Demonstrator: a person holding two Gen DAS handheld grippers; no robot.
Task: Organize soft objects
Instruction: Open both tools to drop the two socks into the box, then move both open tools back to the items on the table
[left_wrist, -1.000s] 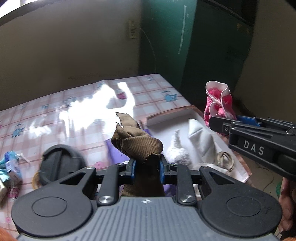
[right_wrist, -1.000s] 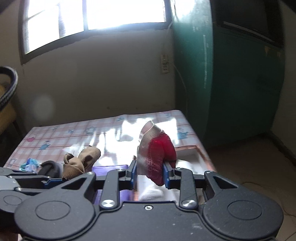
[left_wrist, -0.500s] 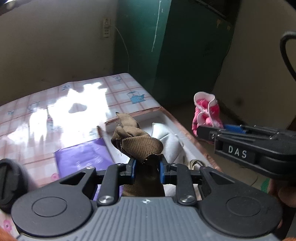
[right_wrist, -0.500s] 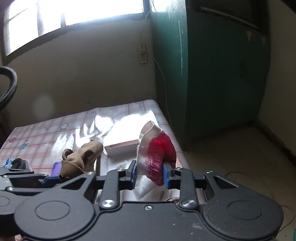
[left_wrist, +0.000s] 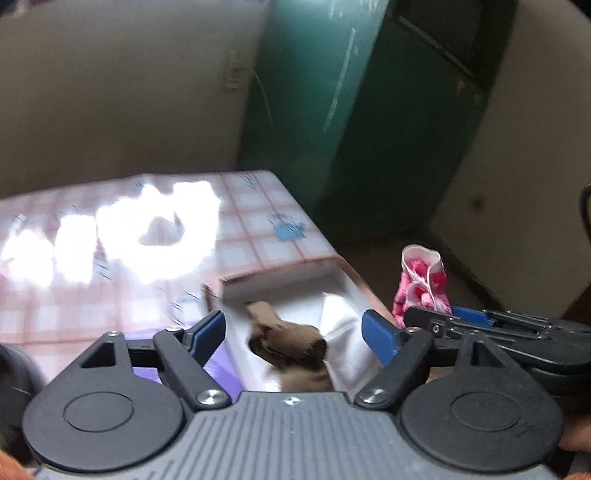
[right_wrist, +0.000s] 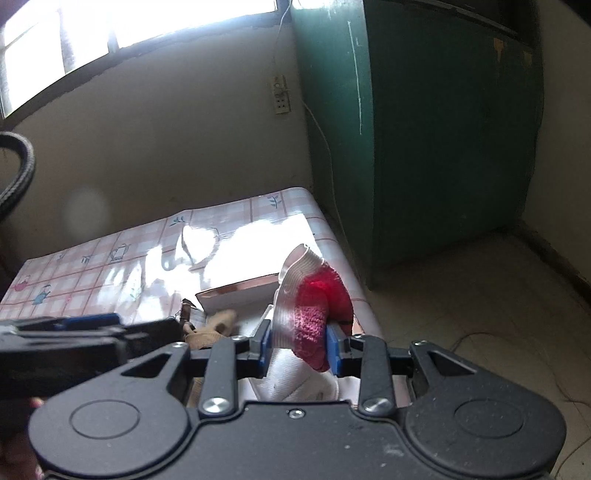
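Brown sock (left_wrist: 284, 334) lies loose between just-opened left fingers (left_wrist: 207, 332); right fingers (right_wrist: 334, 347) clamp pink sock (right_wrist: 314, 314).

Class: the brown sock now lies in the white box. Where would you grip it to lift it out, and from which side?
Grip the brown sock at its bunched ribbed cuff, the raised part, coming from above: the white box walls block a sideways approach.

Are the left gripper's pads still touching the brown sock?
Apart. In the left wrist view the left gripper has just been opening; its blue pads stand wide with clear gaps either side of the brown sock, which sits over the white tray.
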